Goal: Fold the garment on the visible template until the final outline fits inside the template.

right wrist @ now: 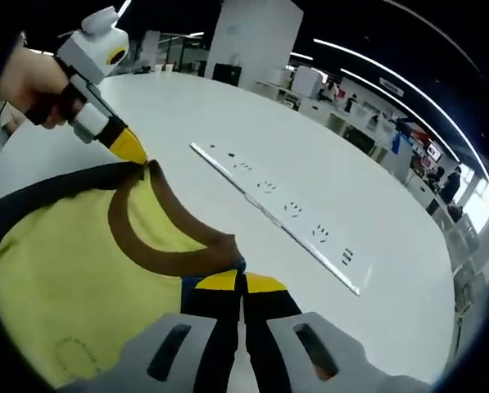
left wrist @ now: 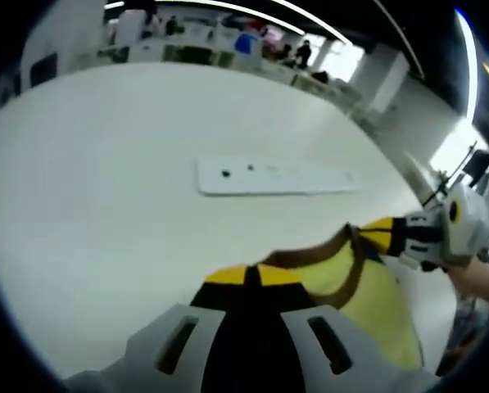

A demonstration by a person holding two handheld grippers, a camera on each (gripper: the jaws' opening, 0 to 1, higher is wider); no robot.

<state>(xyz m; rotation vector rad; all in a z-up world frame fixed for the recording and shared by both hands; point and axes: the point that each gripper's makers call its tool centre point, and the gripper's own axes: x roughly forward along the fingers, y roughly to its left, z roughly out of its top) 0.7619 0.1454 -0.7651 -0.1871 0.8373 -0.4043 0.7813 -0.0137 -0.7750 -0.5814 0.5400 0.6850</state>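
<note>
Left gripper point(left wrist: 252, 277): pinching the yellow garment's point(right wrist: 72, 270) brown collar (jaws together).
Right gripper point(right wrist: 241, 283): clamped on the same collar.
Table point(left wrist: 105, 164): white.

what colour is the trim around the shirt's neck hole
Brown, on a yellow garment; the collar trim shows best in the right gripper view.

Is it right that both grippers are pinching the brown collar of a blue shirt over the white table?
Not quite: the shirt is yellow, not blue, as the right gripper view shows. The rest holds: the left gripper and the right gripper each pinch its brown collar over the white table.
</note>
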